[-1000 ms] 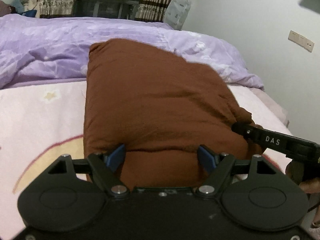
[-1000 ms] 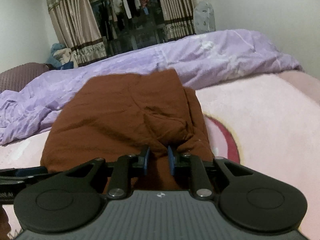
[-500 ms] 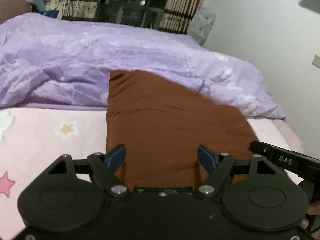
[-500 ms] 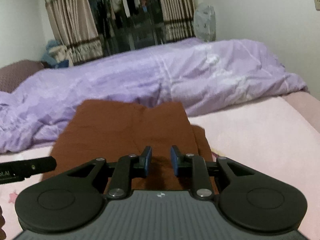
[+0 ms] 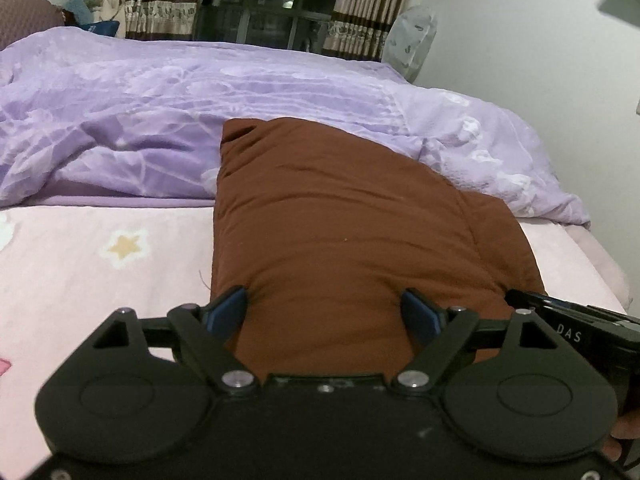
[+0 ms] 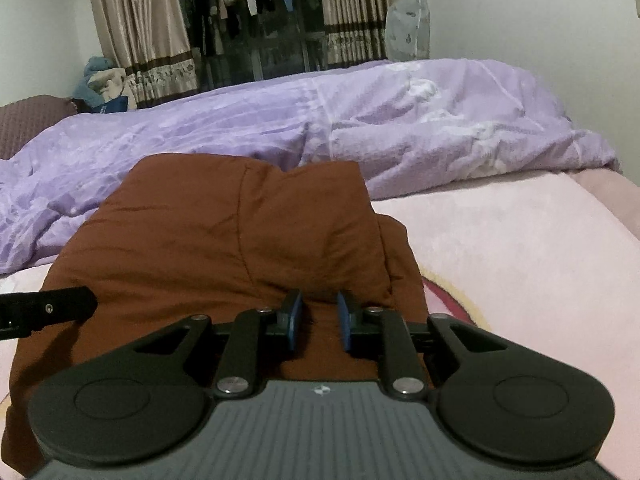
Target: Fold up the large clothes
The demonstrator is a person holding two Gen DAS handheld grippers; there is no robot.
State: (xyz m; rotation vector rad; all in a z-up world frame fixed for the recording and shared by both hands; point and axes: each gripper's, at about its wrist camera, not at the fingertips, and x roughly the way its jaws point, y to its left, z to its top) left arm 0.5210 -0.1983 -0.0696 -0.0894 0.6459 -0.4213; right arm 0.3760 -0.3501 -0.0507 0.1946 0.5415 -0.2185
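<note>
Brown garment [image 5: 352, 224] lies folded on the pink bed blanket [image 5: 100, 264], far edge up against the purple duvet [image 5: 200, 100], near edge directly under both tools. Left hand-held gripper [image 5: 326, 312] has just been opening: jaws wide, garment's near-left edge between the blue pads, no pinch visible. Right hand-held gripper [image 6: 319, 320] sits over the near-right part, jaws narrow with a small gap, cloth bunched between them; can't tell if it's clamped.
</note>
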